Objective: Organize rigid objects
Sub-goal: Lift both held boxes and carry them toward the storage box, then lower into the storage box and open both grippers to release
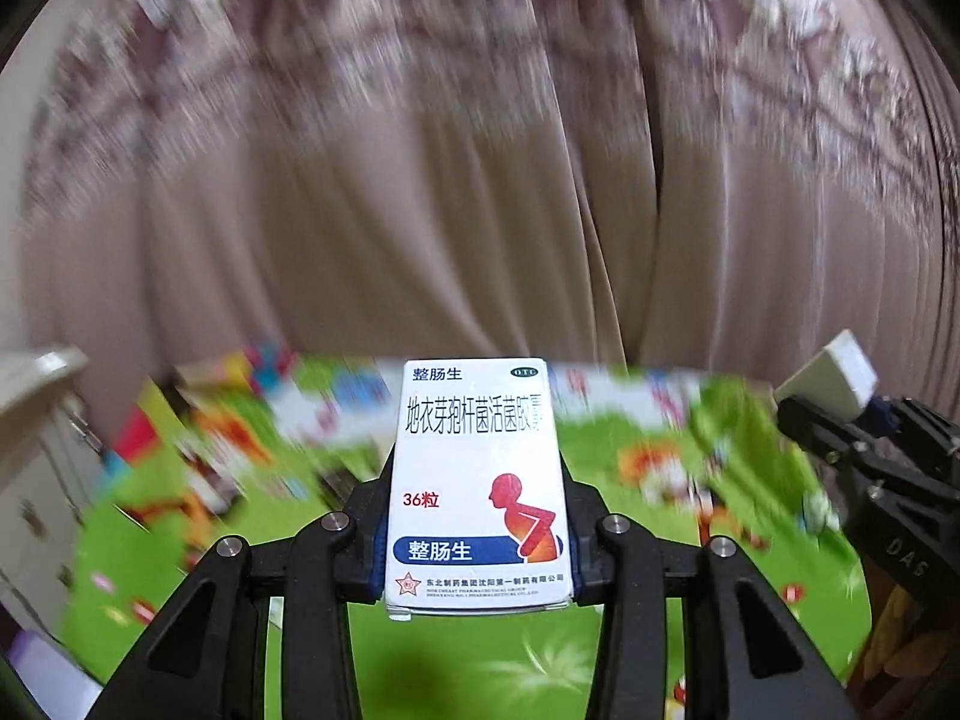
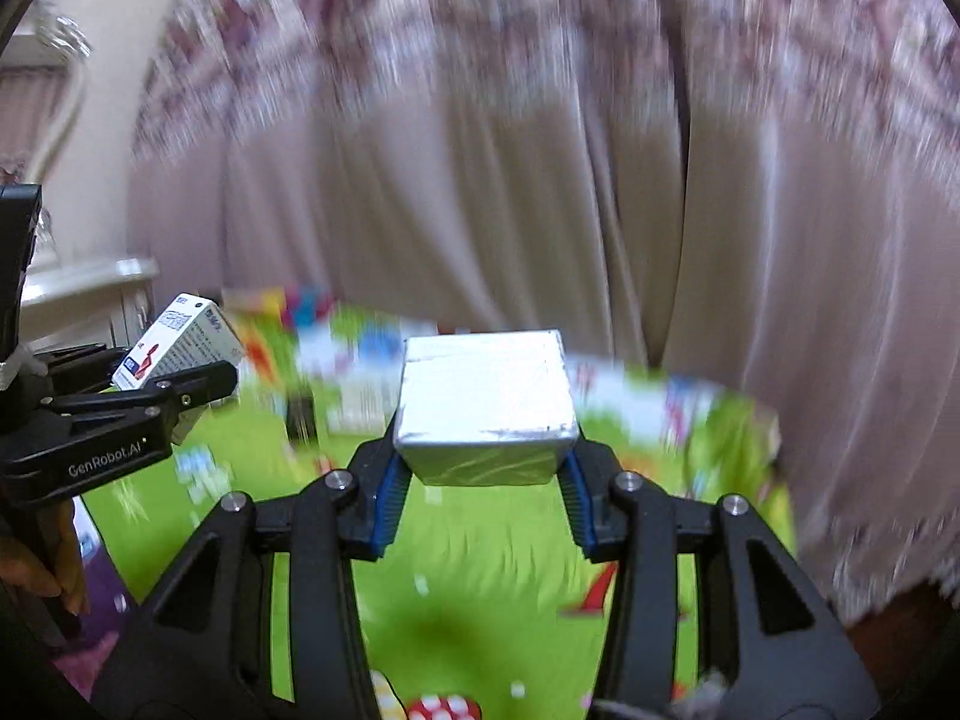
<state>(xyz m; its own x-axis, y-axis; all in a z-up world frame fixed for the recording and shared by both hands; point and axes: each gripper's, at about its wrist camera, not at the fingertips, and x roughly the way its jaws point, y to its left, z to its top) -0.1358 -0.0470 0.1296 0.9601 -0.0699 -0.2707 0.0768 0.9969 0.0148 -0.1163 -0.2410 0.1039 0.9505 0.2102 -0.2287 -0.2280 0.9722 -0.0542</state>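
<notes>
1. Left gripper [image 1: 477, 516] is clamped on a white medicine box [image 1: 477, 480], lower centre of the left wrist view. Pads press both long sides near the bottom and the printed face points at the camera.
2. Right gripper [image 2: 486, 450] is clamped on a plain white box [image 2: 486, 402], centre of the right wrist view. The blue pads squeeze its two side faces and most of the box sticks out past the fingertips.
3. Each box also shows in the other camera: white box at the right edge of the left wrist view [image 1: 825, 378], medicine box at left of the right wrist view [image 2: 180, 342]. So the hands are side by side and apart, not touching.
4. Why held like this (judgement): side grips with bodies projecting forward leave the undersides free, which suits setting them down flat or slotting them somewhere.
5. Pose: both grippers point roughly level, slightly down, toward the pale curtain [image 1: 480, 210] filling the upper frame.
6. Both boxes are held clear of the green patterned play mat [image 2: 480, 570] across the lower frame. Nothing rests on anything.
7. Heavy background blur, sharp boxes, so both hands look mid-carry (judgement).
8. Pale cabinet [image 1: 36, 450] at left edge. Drop-off spot: cannot tell.
</notes>
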